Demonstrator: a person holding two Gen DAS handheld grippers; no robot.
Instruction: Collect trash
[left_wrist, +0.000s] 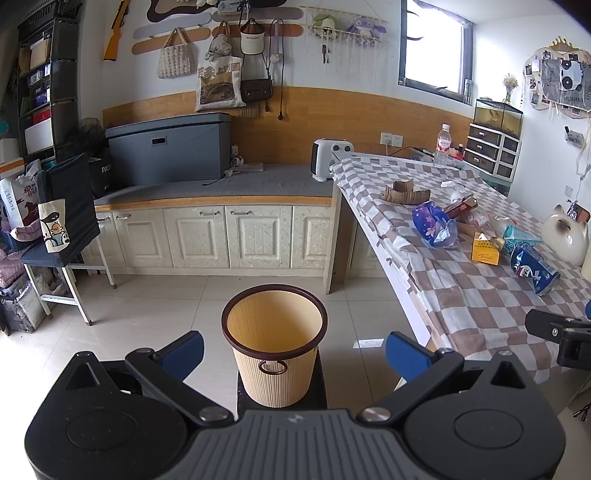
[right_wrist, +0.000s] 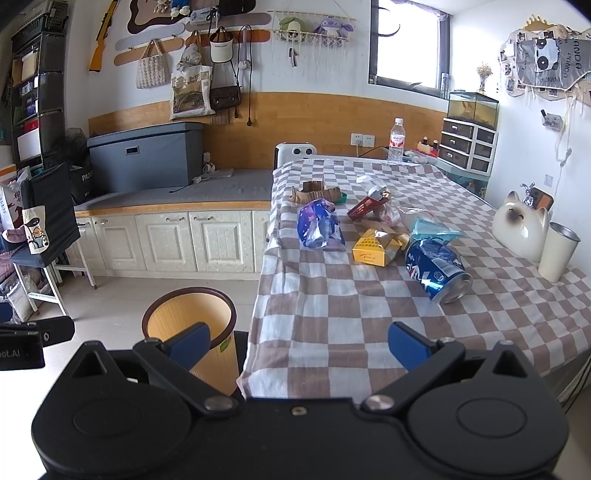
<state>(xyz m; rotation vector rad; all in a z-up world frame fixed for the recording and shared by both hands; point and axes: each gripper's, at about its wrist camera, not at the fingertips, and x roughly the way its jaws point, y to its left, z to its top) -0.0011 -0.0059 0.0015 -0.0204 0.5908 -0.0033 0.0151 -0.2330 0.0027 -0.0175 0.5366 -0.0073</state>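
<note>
A beige waste bin (left_wrist: 274, 343) with a brown rim stands on a dark stool beside the table; it also shows in the right wrist view (right_wrist: 192, 328). It looks empty. Trash lies on the checked tablecloth (right_wrist: 332, 314): a crushed blue can (right_wrist: 437, 271), a yellow box (right_wrist: 375, 249), a blue wrapper (right_wrist: 319, 225), a red box (right_wrist: 364, 206) and torn cardboard (right_wrist: 314, 194). My left gripper (left_wrist: 293, 352) is open, just in front of the bin. My right gripper (right_wrist: 299, 347) is open over the table's near edge, short of the trash.
A white cat figurine (right_wrist: 522, 230) and a white cup (right_wrist: 557, 253) stand at the table's right. A water bottle (right_wrist: 396, 142) stands at the far end. Cabinets (left_wrist: 207, 236) with a grey box (left_wrist: 168, 149) line the back wall. A chair (left_wrist: 70, 229) stands at left.
</note>
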